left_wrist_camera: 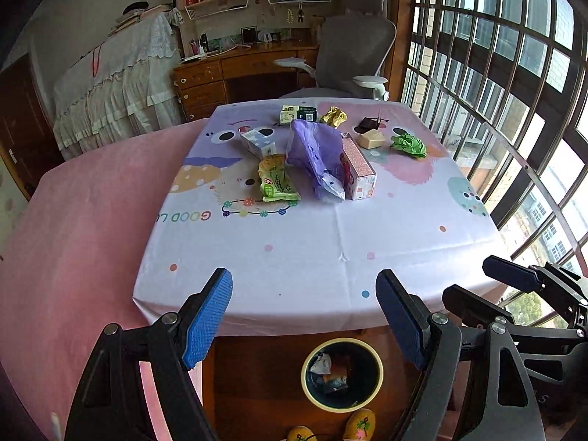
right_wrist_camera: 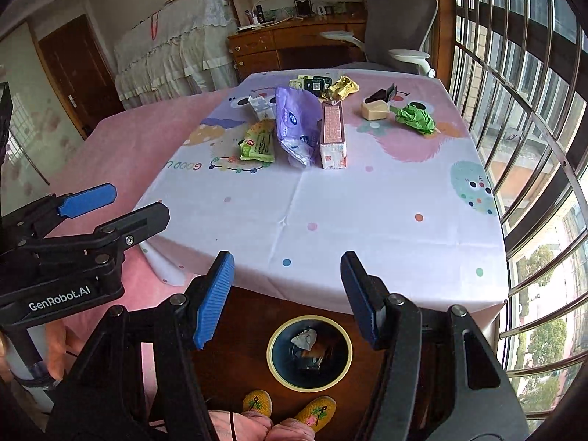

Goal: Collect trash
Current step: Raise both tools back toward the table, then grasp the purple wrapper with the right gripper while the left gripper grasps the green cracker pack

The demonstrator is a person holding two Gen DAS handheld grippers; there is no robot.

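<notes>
Both of my grippers hang above the near edge of the table (left_wrist_camera: 404,235), and each is spread wide with nothing between its ribbed blue pads: the left gripper (left_wrist_camera: 304,316) and the right gripper (right_wrist_camera: 287,296). Directly below them, on the wooden floor, sits the round bin (left_wrist_camera: 342,406), cream-rimmed and dark inside, already holding a few scraps.

All of the trash lies well ahead of the fingers, in a cluster on the far half of the printed cloth. I count 2 soft pouches, a green snack wrapper (left_wrist_camera: 277,183) and a glossy purple bag (left_wrist_camera: 319,154), with a long pink carton (left_wrist_camera: 359,167) just beside the bag. Further back are a small white carton (left_wrist_camera: 257,142), a crumpled yellow wad (left_wrist_camera: 333,115), a tan block (left_wrist_camera: 372,140) and a crumpled green wad (left_wrist_camera: 408,145).

My right view alone shows a hand (right_wrist_camera: 55,345) gripping the left tool's handle; the left view catches the right gripper's fingers from the side.
</notes>
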